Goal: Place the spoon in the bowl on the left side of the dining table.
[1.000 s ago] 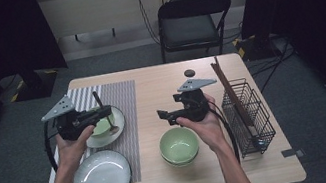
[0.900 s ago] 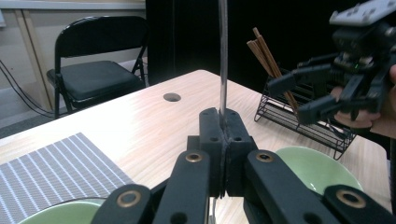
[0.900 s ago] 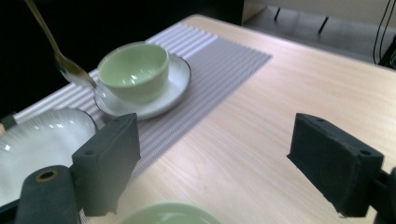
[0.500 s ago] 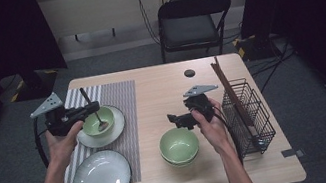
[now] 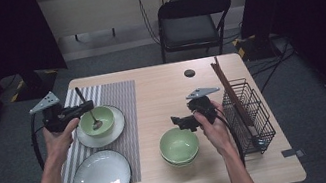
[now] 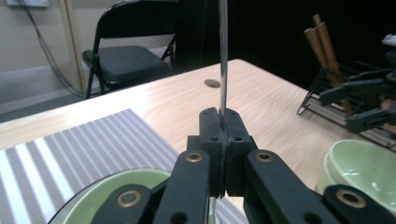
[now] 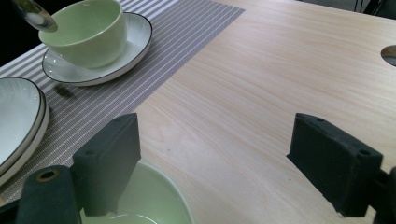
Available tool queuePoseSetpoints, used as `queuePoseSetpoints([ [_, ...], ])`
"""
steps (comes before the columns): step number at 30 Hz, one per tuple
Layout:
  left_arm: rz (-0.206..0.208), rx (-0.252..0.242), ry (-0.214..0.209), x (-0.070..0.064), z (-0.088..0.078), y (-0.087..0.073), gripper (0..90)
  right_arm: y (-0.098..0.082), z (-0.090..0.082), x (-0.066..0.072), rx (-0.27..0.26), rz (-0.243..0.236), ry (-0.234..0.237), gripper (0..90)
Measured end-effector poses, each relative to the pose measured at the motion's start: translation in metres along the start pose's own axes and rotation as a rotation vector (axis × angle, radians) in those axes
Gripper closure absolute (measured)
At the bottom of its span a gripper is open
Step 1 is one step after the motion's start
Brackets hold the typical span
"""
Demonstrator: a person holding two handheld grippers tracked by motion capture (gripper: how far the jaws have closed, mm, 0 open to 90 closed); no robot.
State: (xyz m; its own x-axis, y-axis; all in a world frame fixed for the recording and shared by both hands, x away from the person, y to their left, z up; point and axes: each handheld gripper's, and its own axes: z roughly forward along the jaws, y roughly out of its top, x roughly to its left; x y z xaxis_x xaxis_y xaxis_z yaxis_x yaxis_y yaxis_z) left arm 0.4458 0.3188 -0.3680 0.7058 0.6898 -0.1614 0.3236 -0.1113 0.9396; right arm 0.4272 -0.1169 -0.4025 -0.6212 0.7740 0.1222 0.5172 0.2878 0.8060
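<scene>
Shift: left claw [image 5: 83, 107] has been carried out toward the striped mat's edge, and right claw [image 5: 179, 120] has been lowered toward the stacked green bowls [image 5: 178, 145].
Left claw: clamped together on the spoon [image 6: 223, 56], whose handle is held upright.
Spoon position: its bowl end hangs over the green bowl on the saucer [image 5: 97, 120].
Right claw: jaws held wide apart, nothing between them, just above the stack's rim.
Meaning: spoon appears lifted out; a grasp on the top stacked bowl is judged next.

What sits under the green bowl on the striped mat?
The green bowl rests on a white plate with a dark rim, which lies on the striped mat. The plate's centre is hidden by the bowl.
</scene>
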Motion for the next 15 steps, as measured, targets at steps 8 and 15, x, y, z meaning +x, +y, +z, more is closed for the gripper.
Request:
queuePoseSetpoints([
  [8,-0.002,0.047,0.019,0.006,0.003,-0.013,89.5,-0.01,0.007,-0.011,0.024,0.011,-0.051,16.0],
  [15,0.005,0.06,0.008,0.006,0.0,-0.016,89.3,-0.021,0.02,-0.026,0.061,0.03,-0.114,16.4],
])
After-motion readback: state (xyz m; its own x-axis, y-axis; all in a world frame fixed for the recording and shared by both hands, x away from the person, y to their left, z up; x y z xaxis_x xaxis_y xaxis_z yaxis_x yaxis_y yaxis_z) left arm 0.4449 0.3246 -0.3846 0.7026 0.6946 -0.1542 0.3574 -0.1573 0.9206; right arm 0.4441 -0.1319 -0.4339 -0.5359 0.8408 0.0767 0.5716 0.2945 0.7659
